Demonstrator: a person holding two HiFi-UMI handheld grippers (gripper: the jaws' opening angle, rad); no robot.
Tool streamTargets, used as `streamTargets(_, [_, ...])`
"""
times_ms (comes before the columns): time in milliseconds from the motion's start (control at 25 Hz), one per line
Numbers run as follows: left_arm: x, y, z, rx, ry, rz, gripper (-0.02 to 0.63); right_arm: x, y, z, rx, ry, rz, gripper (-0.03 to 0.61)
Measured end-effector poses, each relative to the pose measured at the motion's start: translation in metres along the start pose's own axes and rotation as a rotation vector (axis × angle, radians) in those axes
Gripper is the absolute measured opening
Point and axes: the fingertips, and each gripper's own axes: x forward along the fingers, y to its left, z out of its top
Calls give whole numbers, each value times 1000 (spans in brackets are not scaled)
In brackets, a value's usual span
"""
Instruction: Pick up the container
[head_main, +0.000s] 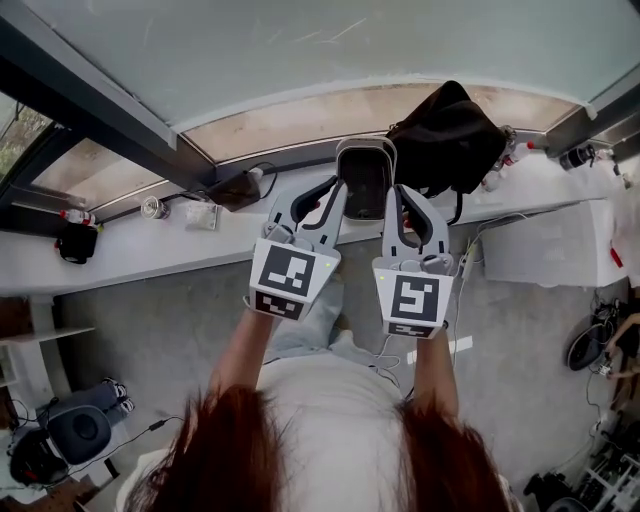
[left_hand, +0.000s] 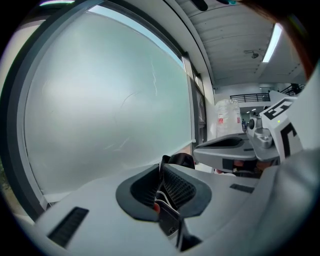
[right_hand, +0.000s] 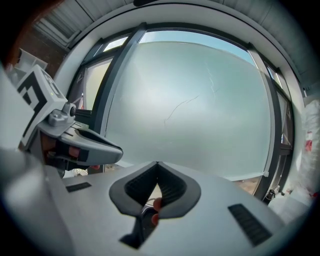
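Both grippers are closed and neither holds anything. In the left gripper view the left gripper (head_main: 332, 193) has its ribbed black pads meeting at the tips with nothing between them. The right gripper view shows the same for the right gripper (head_main: 398, 200): pads together, no object in the gap.

Container (head_main: 365, 170): light grey shell with a dark inside, sitting on the white tabletop (head_main: 130, 255) that runs under the window (head_main: 300, 40). In the head view it shows right between the front ends of the two grippers, left gripper on its left flank and right gripper on its right. Its lower part is covered by them, so I can't tell whether either one touches it. It doesn't show clearly in either gripper view.

The grippers are held side by side and close together, pointing toward the window and tilted slightly down. Each shows up at the edge of the other's view. The marker cubes face up toward the head camera.

Nearby on the tabletop:
- black bag (head_main: 445, 140), just right of the container, slumped against the window frame
- small clear box (head_main: 201, 214), well to the left
- black cable (head_main: 262, 178), near the box
- dark object (head_main: 76, 243), far left

Both gripper views look mostly at frosted glass.
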Motion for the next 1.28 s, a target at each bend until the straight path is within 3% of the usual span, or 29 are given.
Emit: streamTargets(1280, [179, 94, -124, -49, 158, -50, 18, 188, -30, -134, -206, 306, 68, 26])
